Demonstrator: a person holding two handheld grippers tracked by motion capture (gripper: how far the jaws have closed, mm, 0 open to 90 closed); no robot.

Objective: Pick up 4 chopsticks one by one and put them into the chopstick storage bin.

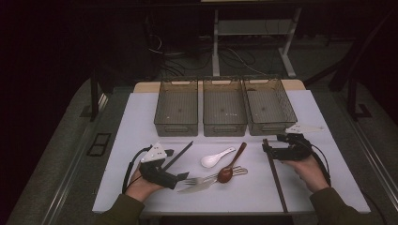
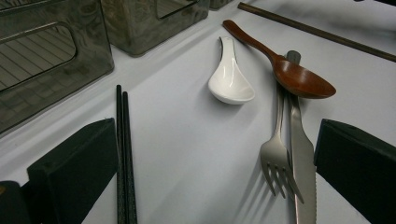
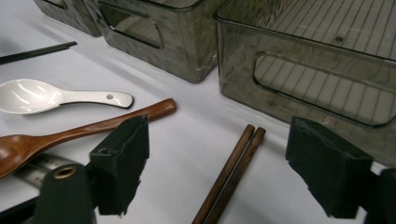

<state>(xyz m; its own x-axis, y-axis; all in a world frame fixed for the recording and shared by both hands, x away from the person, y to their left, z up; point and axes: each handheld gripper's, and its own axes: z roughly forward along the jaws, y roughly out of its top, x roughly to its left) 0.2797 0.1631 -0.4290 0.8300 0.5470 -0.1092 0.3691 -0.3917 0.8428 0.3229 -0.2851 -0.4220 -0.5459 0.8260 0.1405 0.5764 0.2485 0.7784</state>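
Observation:
On the white table, cutlery lies between my two grippers. Black chopsticks [image 1: 178, 155] lie just beside the left jaw of my left gripper [image 1: 177, 165], which stands open. A white ceramic spoon [image 2: 229, 79], a brown wooden spoon [image 2: 289, 70], a steel fork [image 2: 278, 158] and a steel knife [image 2: 303, 158] lie ahead of my left gripper [image 2: 215, 126]. My right gripper [image 1: 273, 142] is open too, low over the far end of the brown chopsticks [image 3: 231, 172], which lie between the jaws of my right gripper [image 3: 218, 123] untouched.
Three grey see-through bins [image 1: 224, 112] stand side by side at the back of the table, all empty inside. The rightmost bin [image 3: 317, 79] is close in front of my right gripper. The table's front edge [image 1: 225, 212] runs near both forearms.

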